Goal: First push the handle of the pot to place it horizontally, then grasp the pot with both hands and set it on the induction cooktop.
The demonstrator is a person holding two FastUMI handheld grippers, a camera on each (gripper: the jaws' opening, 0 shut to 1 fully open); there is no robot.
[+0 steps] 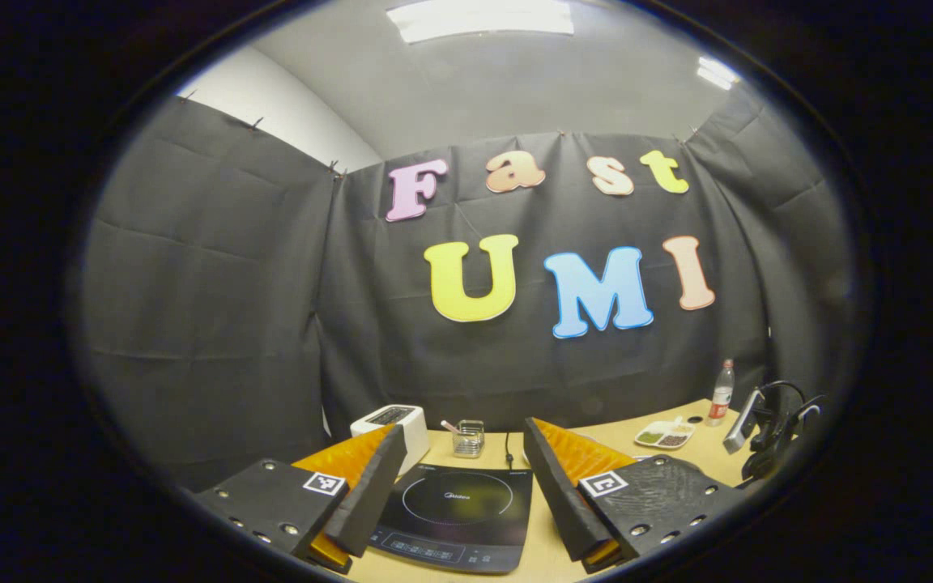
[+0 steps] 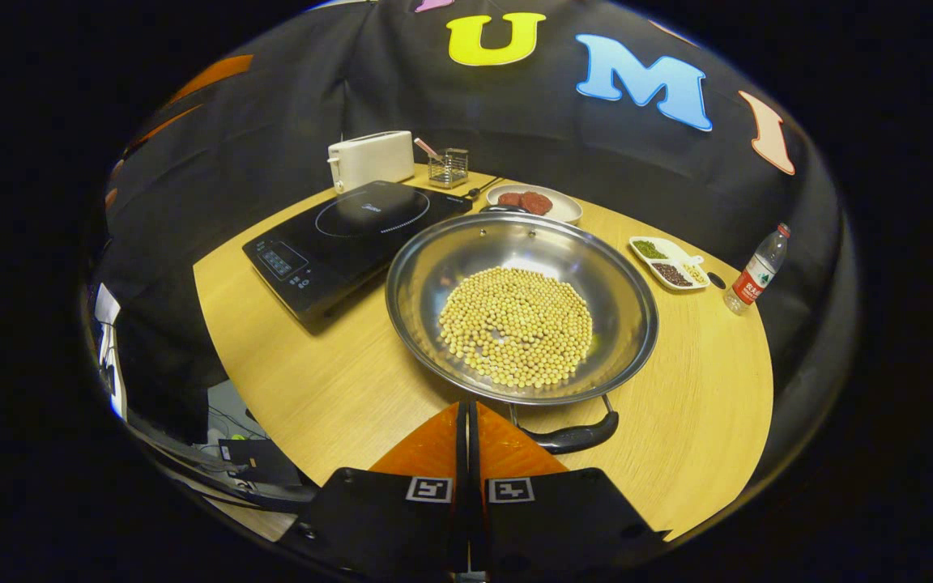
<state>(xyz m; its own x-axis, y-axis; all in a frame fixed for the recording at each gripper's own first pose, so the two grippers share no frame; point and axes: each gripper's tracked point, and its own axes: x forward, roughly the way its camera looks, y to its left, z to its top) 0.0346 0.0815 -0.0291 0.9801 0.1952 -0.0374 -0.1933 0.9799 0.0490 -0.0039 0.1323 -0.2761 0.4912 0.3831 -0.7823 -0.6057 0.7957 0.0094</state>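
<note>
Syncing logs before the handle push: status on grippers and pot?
Left gripper open over black induction cooktop. Right gripper shut, empty, at near rim of steel pot of soybeans. Pot's black handle untouched.

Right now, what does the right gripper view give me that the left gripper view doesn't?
Right gripper view: the pot of beans beside the cooktop, its near handle, a plate of red food, and the right gripper shut. Left gripper view: the left gripper open above the cooktop, with a headset-like rig at the right. Shared: induction cooktop, toaster, wire holder, divided dish, bottle.
</note>
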